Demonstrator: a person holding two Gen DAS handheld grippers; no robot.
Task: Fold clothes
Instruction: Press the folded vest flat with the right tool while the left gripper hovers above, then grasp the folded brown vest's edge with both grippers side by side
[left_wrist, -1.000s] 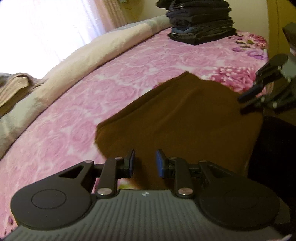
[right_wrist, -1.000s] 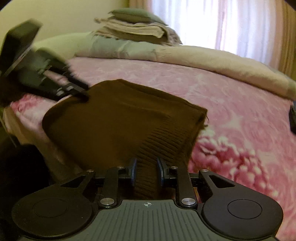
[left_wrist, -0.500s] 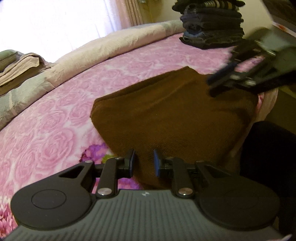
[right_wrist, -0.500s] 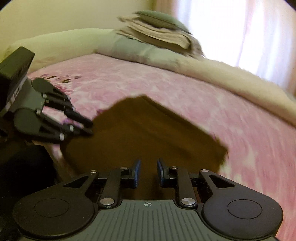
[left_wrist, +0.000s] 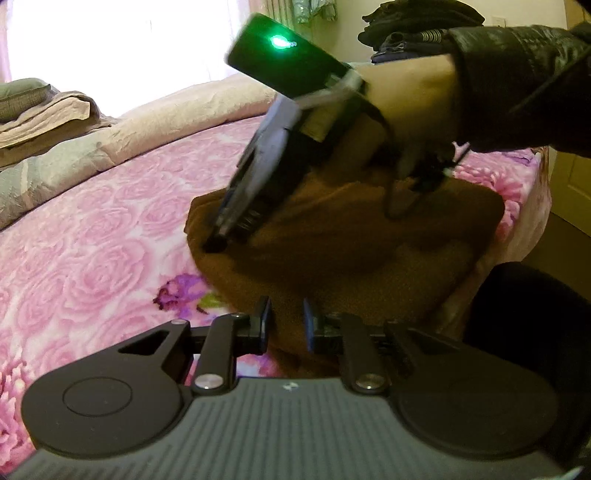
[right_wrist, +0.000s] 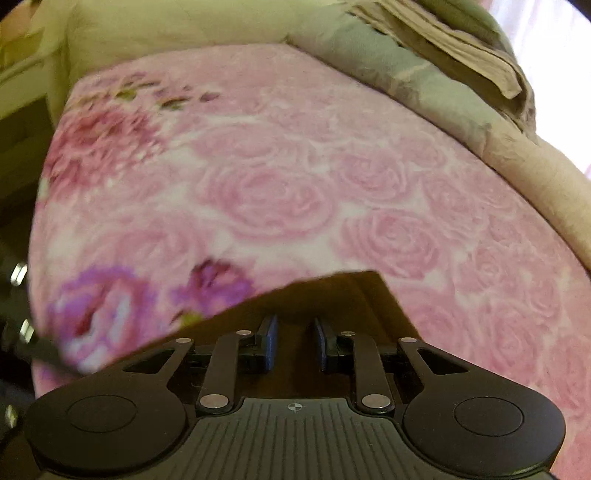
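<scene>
Right claw (left_wrist: 218, 240) on brown garment (left_wrist: 351, 251), across left claw's (left_wrist: 286, 325) view

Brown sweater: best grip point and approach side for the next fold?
Probably the far-left corner of the brown sweater, where the folded edge rises off the pink blanket. Approach low from the open blanket side; the sweater's middle lies flat, with nothing to pinch.

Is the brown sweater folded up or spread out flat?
Folded: the brown sweater lies as a thick, compact block with doubled edges on the pink blanket.
</scene>
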